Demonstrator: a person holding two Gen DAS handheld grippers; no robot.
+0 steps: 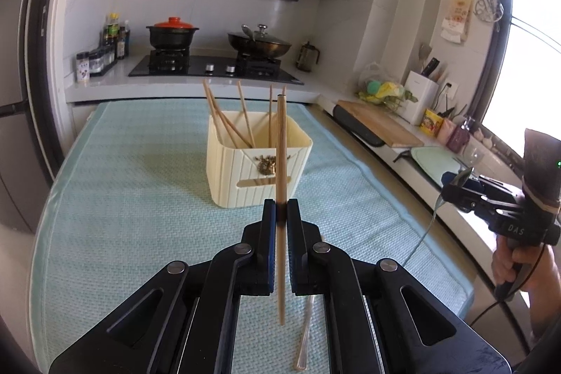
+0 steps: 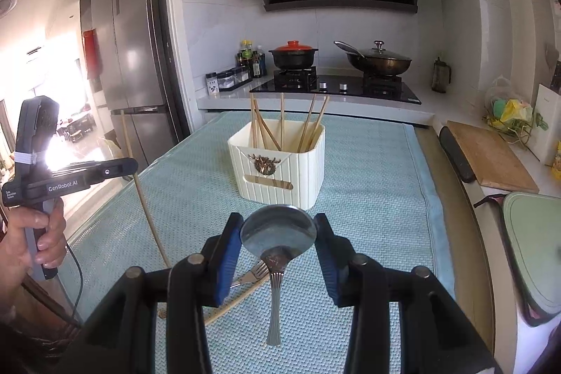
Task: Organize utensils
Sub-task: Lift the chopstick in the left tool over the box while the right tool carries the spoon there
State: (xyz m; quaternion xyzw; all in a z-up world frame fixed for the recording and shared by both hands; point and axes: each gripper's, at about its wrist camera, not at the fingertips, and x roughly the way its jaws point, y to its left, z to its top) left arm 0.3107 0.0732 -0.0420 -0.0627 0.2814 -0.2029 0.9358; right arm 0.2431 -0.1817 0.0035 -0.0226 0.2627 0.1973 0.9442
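Observation:
My left gripper [image 1: 281, 211] is shut on a wooden chopstick [image 1: 280, 146], held upright above the mat. In the right wrist view that left gripper [image 2: 130, 165] is at the left with the chopstick [image 2: 142, 195] hanging through it. Blue pads of my right gripper [image 2: 278, 233] press on the bowl of a metal spoon [image 2: 278, 228], its handle hanging down. The left wrist view has the right gripper [image 1: 453, 182] at the far right. A cream ribbed holder [image 1: 245, 177] [image 2: 280, 177] with several chopsticks stands ahead of both.
A fork [image 2: 250, 276] and a loose chopstick [image 2: 235, 300] lie on the light blue mat [image 2: 368, 198] below the grippers. A metal handle [image 1: 303, 339] lies near the left gripper. A cutting board [image 2: 491, 160] sits on the right counter, the stove [image 2: 336, 86] behind.

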